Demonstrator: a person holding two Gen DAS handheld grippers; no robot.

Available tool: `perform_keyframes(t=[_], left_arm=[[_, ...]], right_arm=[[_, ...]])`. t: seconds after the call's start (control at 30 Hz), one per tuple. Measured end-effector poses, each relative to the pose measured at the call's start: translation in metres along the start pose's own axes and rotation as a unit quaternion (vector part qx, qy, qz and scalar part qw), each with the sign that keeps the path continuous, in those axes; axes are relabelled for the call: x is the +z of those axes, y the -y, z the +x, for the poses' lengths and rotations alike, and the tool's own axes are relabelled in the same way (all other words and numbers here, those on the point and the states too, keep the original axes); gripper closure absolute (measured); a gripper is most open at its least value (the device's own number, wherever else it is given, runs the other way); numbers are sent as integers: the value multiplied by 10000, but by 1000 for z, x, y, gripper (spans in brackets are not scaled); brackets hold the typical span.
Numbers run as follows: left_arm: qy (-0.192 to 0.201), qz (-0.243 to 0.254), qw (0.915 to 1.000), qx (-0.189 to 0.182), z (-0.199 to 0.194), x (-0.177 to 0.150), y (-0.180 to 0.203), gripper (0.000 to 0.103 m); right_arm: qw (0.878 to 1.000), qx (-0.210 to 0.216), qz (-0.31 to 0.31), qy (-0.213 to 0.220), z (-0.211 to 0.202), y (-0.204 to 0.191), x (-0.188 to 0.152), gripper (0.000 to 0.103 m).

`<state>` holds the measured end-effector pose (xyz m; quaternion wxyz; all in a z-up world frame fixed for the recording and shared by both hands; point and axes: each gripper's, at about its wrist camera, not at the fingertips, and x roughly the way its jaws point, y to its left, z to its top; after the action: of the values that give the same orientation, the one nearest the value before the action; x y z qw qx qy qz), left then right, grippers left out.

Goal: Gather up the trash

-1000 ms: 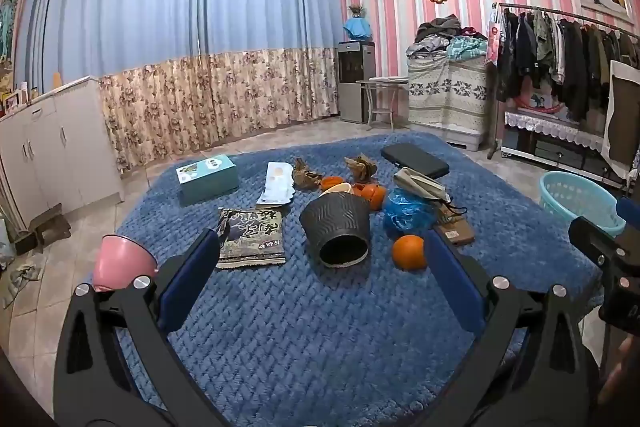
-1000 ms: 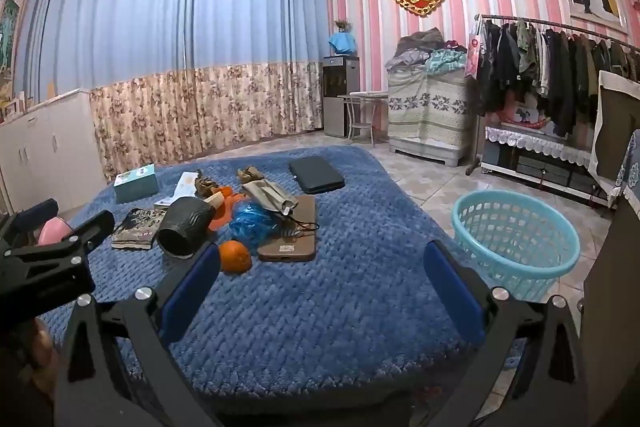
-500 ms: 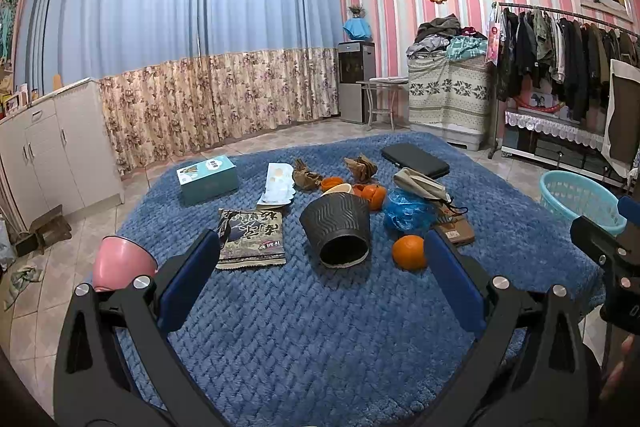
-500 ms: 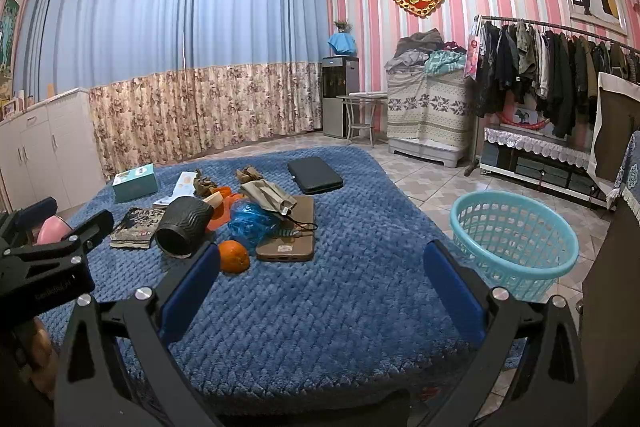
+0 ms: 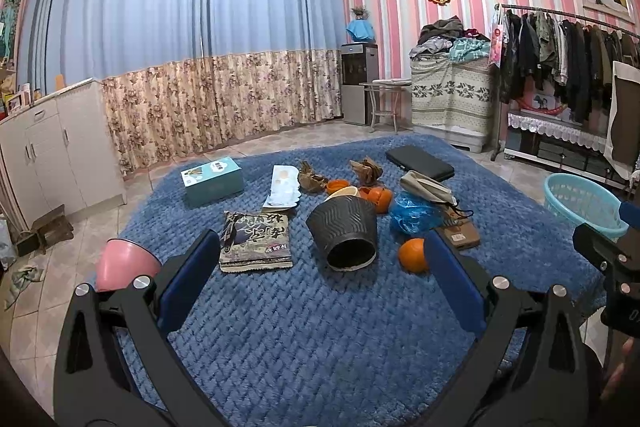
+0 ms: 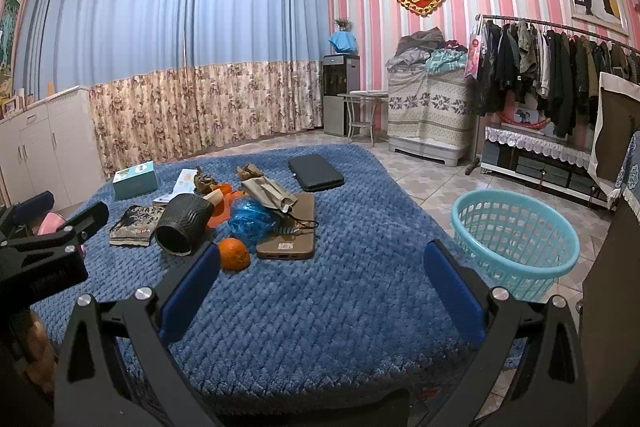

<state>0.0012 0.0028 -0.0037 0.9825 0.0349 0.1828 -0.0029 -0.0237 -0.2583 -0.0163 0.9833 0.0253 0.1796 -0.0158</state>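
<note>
A blue carpet (image 5: 304,327) holds a pile of items: a tipped black ribbed bin (image 5: 344,233), a whole orange (image 5: 414,255), orange peels (image 5: 376,197), a crumpled blue plastic bag (image 5: 412,213), brown crumpled paper (image 5: 366,169) and a dark snack packet (image 5: 256,241). My left gripper (image 5: 320,291) is open and empty, hovering short of the bin. My right gripper (image 6: 320,291) is open and empty over the carpet, with the orange (image 6: 233,254) by its left finger. A turquoise basket (image 6: 516,241) stands on the floor to the right.
A teal tissue box (image 5: 212,181), a white leaflet (image 5: 282,191), a black case (image 5: 420,163) and a brown phone case (image 6: 290,231) lie on the carpet. A pink cup (image 5: 122,263) sits at its left edge. A clothes rack (image 6: 552,67) lines the right wall.
Both grippers have barely shifted; the views are almost the same. Nothing was picked up or let go.
</note>
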Motion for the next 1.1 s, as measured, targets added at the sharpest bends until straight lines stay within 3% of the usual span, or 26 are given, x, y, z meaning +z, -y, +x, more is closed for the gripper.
perform_keyframes(t=[1.1], left_arm=[[-30, -27, 10000, 13, 3, 0, -9, 4]], right_arm=[[10000, 7, -22, -33, 3, 0, -3, 4]])
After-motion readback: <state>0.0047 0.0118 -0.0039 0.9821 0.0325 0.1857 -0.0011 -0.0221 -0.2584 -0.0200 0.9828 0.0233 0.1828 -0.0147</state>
